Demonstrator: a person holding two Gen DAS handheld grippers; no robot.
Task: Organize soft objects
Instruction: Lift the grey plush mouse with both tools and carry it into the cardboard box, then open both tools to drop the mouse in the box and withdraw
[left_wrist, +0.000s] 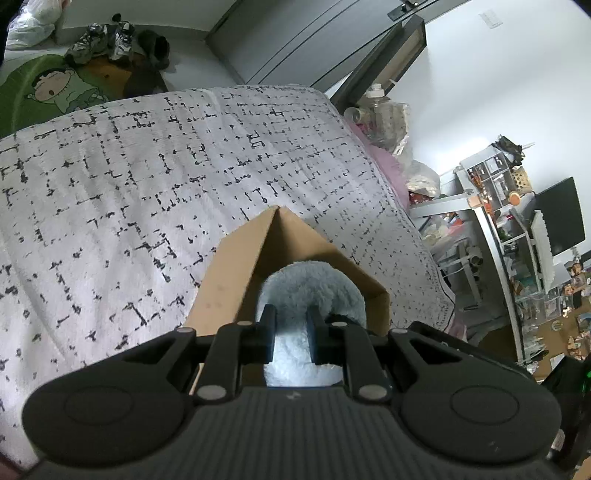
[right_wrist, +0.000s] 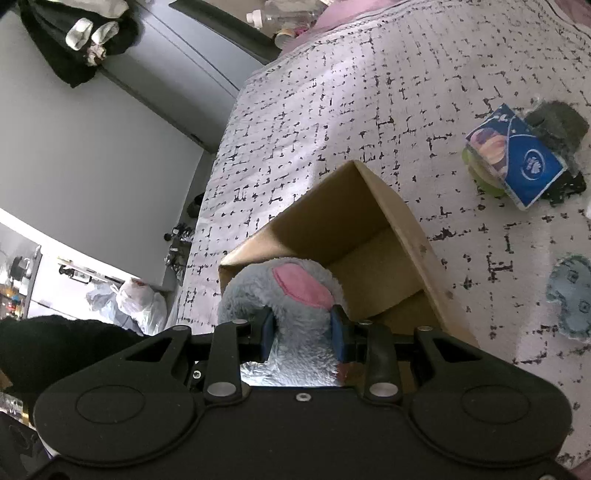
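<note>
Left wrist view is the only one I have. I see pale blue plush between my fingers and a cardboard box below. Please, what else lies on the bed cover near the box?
Observer: Beside the cardboard box, a blue packet lies on the bed cover, resting on a dark fuzzy item.
Operator: Anything more?
Observer: Yes, a flat blue-grey soft piece lies alone, nearer the camera than the packet.
Operator: Is the right gripper free?
Observer: No. The right gripper is shut on the grey plush toy, at a part with a pink patch, above the box opening.
Operator: Is the box already full?
Observer: Its visible interior looks bare.
</note>
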